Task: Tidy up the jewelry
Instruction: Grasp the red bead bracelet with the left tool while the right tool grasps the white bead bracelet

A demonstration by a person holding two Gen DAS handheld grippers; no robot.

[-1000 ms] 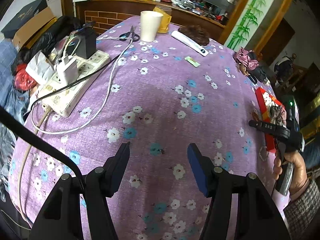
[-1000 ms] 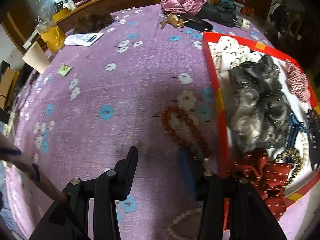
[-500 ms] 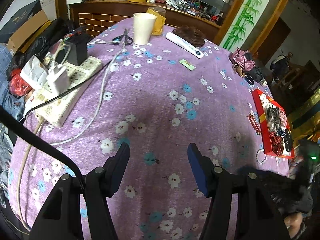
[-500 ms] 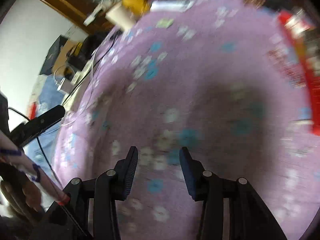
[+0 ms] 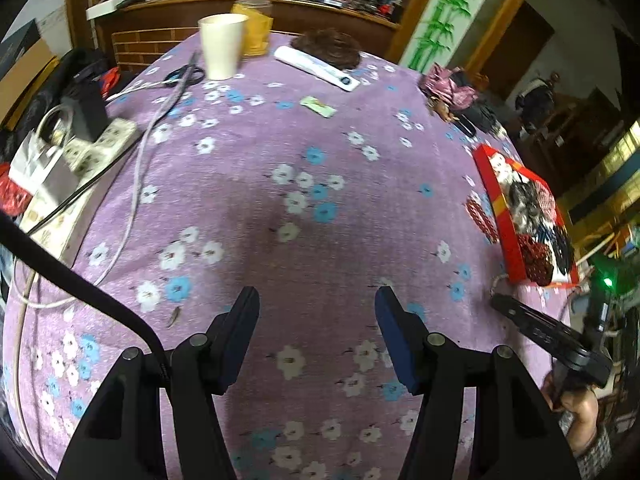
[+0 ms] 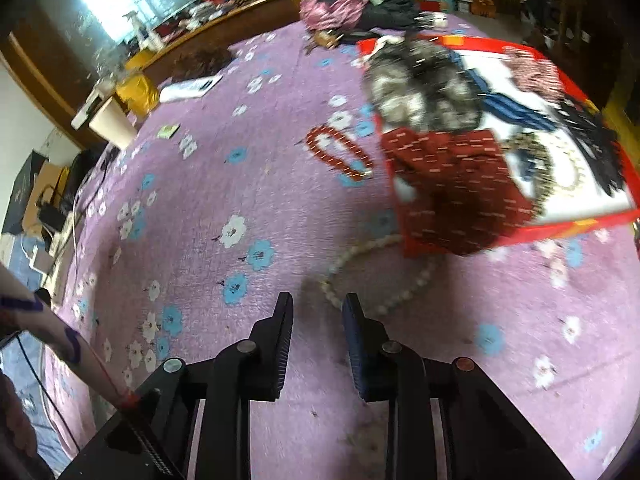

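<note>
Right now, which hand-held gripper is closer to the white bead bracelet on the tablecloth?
Right. The right hand-held gripper sits just short of the white bead bracelet; the left hand-held gripper hovers over bare cloth, well to its left.

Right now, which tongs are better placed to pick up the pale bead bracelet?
Right. The right tongs are open just before the pale bead bracelet; the left tongs face bare cloth, far from it.
</note>
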